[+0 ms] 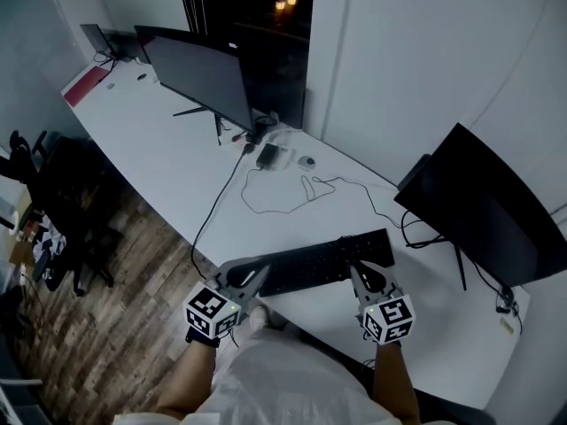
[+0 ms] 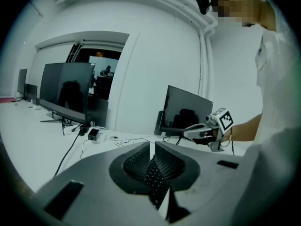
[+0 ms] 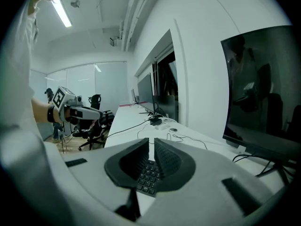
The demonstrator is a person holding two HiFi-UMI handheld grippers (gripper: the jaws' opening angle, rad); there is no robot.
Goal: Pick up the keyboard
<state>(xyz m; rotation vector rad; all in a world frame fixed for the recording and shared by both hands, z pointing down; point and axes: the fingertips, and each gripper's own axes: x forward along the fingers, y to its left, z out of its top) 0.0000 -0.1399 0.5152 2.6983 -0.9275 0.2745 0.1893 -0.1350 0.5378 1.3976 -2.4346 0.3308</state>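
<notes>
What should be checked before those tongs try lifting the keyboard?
1. Left tongs at the keyboard's left end: ok.
2. Right tongs at its right end: ok.
3. Tongs spread enough to take it: not ok, both nearly together.
4. Keyboard actually pinched: cannot tell.
5. Cable by its right rear corner clear: cannot tell.

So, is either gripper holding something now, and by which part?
Nothing, it seems. The keyboard lies flat on the desk. The left gripper is shut at its left end; the right gripper stands slightly open over its right part.
</notes>
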